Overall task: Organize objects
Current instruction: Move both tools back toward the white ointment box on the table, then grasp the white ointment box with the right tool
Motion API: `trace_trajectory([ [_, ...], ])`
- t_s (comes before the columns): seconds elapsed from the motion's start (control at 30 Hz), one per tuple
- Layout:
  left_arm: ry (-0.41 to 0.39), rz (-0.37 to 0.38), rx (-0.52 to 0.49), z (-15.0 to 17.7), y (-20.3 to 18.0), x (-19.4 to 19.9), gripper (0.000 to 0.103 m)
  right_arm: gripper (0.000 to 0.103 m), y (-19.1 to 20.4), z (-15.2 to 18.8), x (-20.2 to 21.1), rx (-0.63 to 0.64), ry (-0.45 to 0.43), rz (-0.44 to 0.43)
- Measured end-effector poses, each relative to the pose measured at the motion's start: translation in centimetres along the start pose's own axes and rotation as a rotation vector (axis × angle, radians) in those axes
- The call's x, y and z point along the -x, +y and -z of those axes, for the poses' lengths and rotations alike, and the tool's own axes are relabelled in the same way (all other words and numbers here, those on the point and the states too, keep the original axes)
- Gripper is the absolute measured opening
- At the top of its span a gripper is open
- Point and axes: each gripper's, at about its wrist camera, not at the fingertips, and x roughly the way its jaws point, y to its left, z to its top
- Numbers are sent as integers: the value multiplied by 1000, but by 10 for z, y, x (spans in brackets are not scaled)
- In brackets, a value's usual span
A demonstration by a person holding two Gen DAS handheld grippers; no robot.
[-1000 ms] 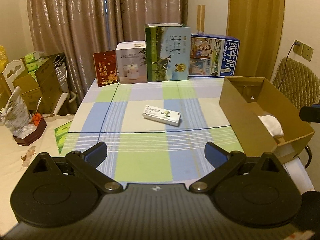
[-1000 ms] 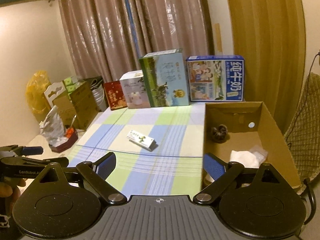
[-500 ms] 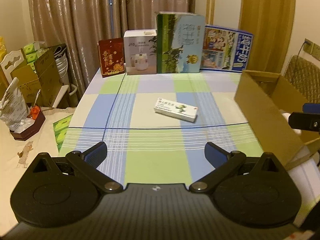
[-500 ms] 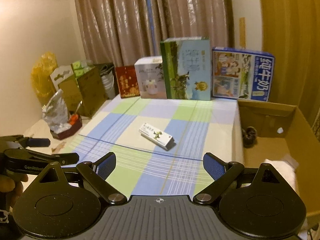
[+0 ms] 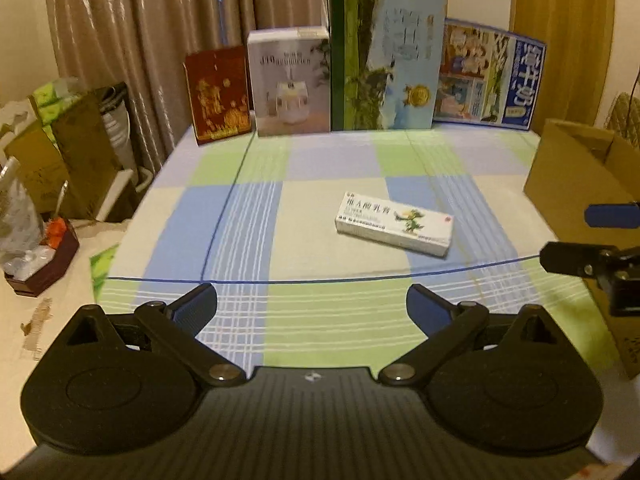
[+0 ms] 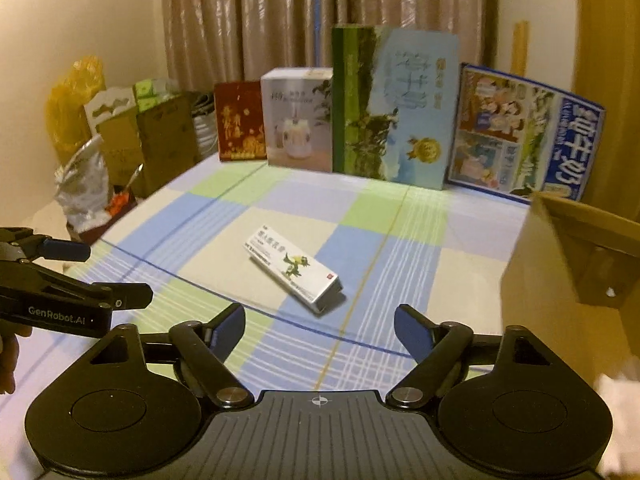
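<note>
"GenRobot.AI" stands in pale letters on the side of the left claw [image 6: 86, 276], at the near left of the right wrist view; the blue carton [image 6: 524, 136] at the far right carries large white Chinese characters, "纯牛奶"; the other boxes' print is too blurred to read.

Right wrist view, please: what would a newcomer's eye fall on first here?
Probably the small white carton with a green cartoon figure, lying flat and alone in the middle of the checked tablecloth. Behind it, four printed boxes stand upright in a row before the curtain, the green-and-blue box tallest. An open cardboard box sits at the right edge.
</note>
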Motion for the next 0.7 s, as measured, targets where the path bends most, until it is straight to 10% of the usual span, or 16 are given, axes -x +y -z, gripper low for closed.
trace_trajectory([
  [0.7,40,-12,39,-26,24,-88,96,67,14,-11,-134,333,74,-26],
])
